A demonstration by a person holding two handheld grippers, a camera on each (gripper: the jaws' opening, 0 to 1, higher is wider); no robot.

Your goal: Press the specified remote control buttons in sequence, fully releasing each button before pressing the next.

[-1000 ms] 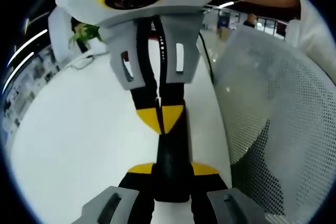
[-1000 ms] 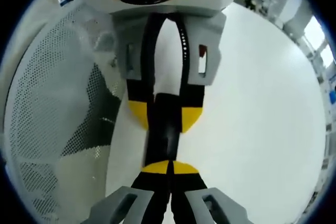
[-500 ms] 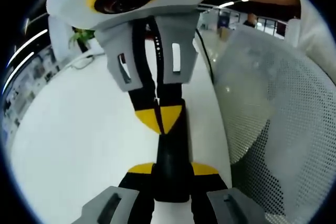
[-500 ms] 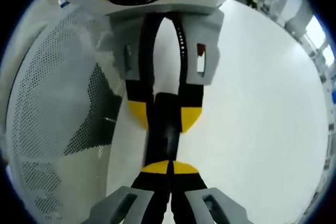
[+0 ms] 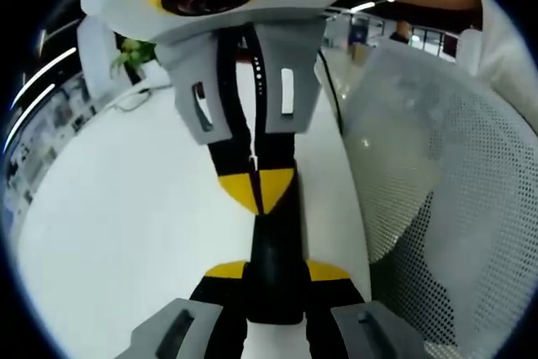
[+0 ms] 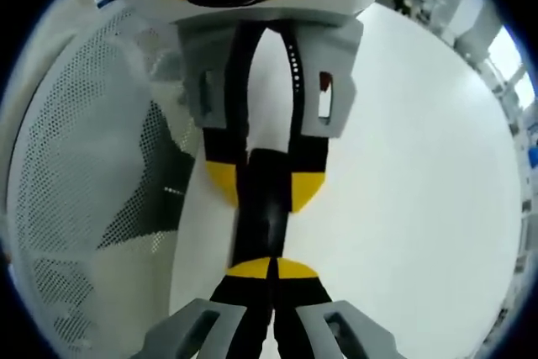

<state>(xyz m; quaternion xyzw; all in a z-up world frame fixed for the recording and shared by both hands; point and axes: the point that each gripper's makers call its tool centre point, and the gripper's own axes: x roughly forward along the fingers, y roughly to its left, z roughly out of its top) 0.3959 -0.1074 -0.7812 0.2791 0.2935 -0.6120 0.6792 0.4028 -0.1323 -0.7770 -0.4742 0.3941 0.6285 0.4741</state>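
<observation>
Left gripper clamps the near end of a slim black remote control over the white tabletop, while the right gripper, jaws together, sets its yellow tips on the far end. In the right gripper view those joined tips meet the remote. A press seems under way; next, lift fully clear.

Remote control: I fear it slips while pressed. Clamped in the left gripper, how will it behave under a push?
Probably stiff: the remote control runs straight from the left gripper to the shut right gripper touching it, no visible bend. Its smooth black face looks somewhat slippery. Slim and clamped by its sides, it might pivot.
</observation>
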